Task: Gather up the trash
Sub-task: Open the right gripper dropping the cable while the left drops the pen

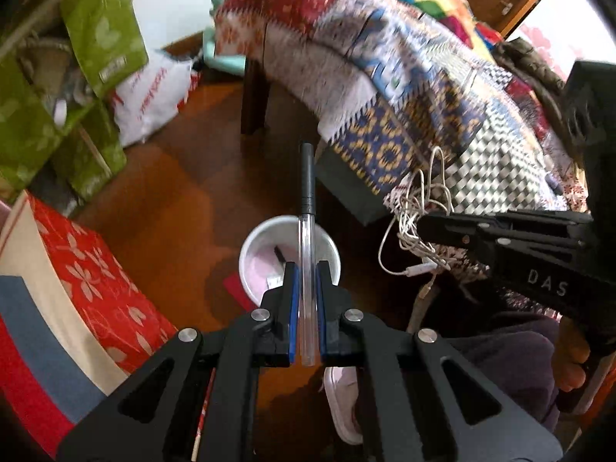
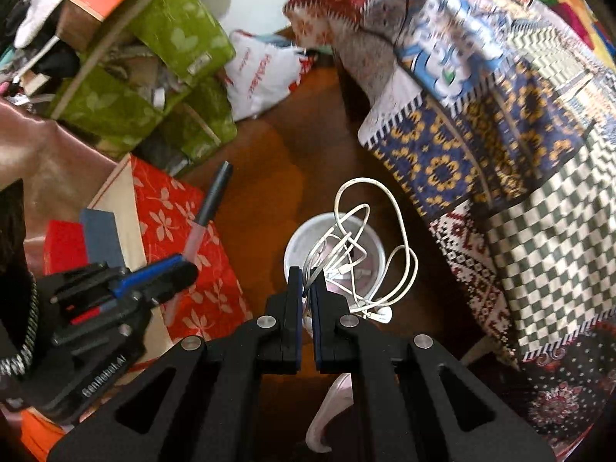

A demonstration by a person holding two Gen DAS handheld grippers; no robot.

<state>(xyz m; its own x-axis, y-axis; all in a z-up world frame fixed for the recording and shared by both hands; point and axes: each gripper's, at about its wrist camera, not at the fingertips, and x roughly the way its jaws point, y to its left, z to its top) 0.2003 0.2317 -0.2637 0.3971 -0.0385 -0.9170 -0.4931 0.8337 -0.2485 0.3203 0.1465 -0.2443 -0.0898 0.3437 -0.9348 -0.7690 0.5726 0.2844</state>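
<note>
**Pen and earphone cord held over the white cup**

Black linkage arms fill the bottom of both wrist views. Left gripper [image 1: 308, 269]: its fingers are clamped on one pen [image 1: 307, 231], a clear barrel with a black cap, which runs forward between the blue pads and sticks out well past their tips. Seen from the right wrist, the same pen [image 2: 210, 208] slants up from the left gripper [image 2: 169, 269], whose body carries pale lettering (it looks like "GenRobot.AI", though the blur makes this uncertain).

Right gripper [image 2: 306, 275]: its fingers are pressed together on one tangle of white earphone cord [image 2: 358, 246], with loops hanging free beyond the tips and an earbud dangling at the lower right. From the left wrist the cord [image 1: 415, 211] shows at the tip of the right gripper [image 1: 427, 227], and the letters "DAS" are readable on that gripper's side.

One white cup [image 1: 254, 246] stands on the brown wooden floor [image 1: 184, 200], below both grippers in each view; small scraps lie inside it.

One white plastic bag [image 2: 261, 73] with red writing, too blurred to read, lies farther back beside green fabric boxes [image 2: 181, 30]. A red box with white flowers [image 2: 173, 208] sits to the left, and a patchwork blanket [image 2: 500, 134] drapes on the right.
</note>
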